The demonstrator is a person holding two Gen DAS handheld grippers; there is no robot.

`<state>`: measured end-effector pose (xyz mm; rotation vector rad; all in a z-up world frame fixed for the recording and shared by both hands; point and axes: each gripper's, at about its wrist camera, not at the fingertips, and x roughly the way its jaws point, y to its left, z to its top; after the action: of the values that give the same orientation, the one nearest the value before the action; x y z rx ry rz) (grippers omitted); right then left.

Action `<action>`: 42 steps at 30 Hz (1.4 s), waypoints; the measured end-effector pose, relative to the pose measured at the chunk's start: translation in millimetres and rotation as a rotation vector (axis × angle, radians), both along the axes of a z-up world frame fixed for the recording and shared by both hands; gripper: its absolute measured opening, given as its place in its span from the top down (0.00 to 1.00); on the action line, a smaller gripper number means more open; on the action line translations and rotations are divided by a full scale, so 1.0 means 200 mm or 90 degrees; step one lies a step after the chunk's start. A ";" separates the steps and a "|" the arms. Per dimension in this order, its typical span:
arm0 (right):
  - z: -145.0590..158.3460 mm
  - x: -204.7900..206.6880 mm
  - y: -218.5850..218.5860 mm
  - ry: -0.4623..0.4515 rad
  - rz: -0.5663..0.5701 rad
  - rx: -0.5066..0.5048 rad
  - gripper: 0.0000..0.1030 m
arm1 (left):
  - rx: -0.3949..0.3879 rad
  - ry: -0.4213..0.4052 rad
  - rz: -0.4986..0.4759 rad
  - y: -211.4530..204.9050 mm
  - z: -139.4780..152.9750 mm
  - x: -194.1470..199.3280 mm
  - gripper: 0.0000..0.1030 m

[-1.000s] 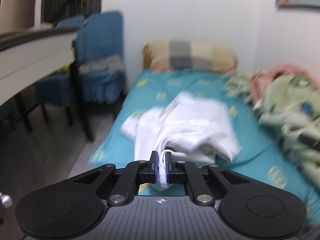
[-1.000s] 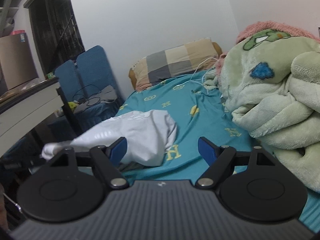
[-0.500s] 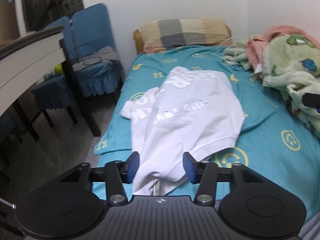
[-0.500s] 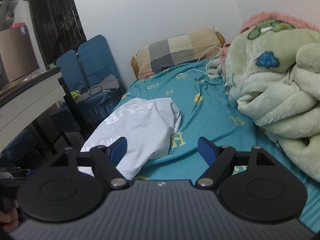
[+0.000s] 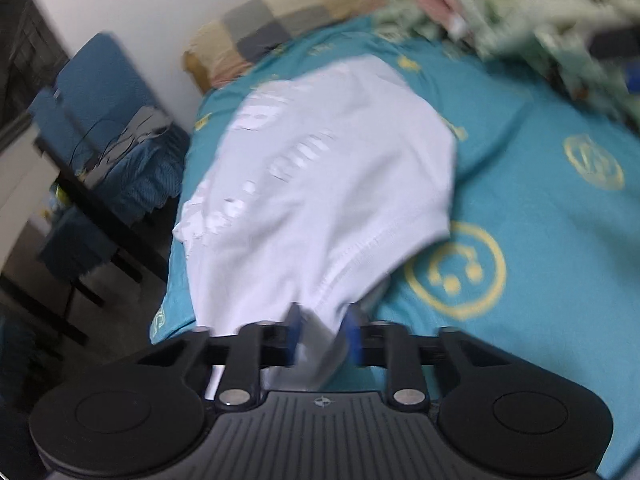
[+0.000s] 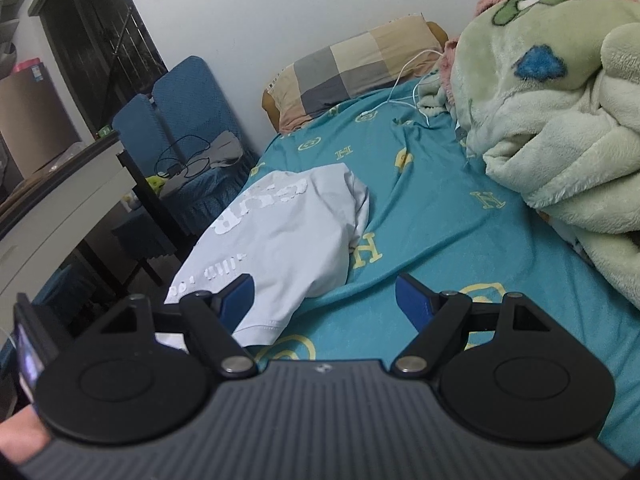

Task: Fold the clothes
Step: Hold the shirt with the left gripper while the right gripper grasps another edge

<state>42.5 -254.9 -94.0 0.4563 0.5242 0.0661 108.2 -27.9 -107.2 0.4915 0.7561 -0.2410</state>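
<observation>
A white T-shirt with white lettering (image 5: 320, 184) lies spread on the teal bedsheet (image 5: 540, 208) at the bed's left side. My left gripper (image 5: 322, 334) is low at the shirt's near hem, which is bunched between its blue fingers; the jaws stand partly apart around the cloth. The view is blurred by motion. My right gripper (image 6: 324, 296) is open and empty above the sheet, just right of the shirt (image 6: 280, 240), with its left finger over the shirt's near edge.
A checked pillow (image 6: 360, 68) lies at the bed's head. A green plush blanket (image 6: 560, 128) is piled along the right side, with a white cable (image 6: 404, 92) beside it. Blue chairs (image 6: 188, 120) and a desk (image 6: 60, 208) stand left of the bed.
My left gripper let go of the shirt, which dropped flat on the bed, then moved down to the near hem and its jaws have narrowed around it. The right gripper stayed open.
</observation>
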 end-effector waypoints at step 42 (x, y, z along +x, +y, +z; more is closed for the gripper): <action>-0.12 0.41 0.34 0.024 -0.061 -0.119 0.22 | -0.392 -0.060 0.111 0.33 0.29 0.00 0.96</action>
<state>125.3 -186.7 -118.0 0.2995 0.5395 -0.0838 107.9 38.8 -50.0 -0.1456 0.5895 -0.2704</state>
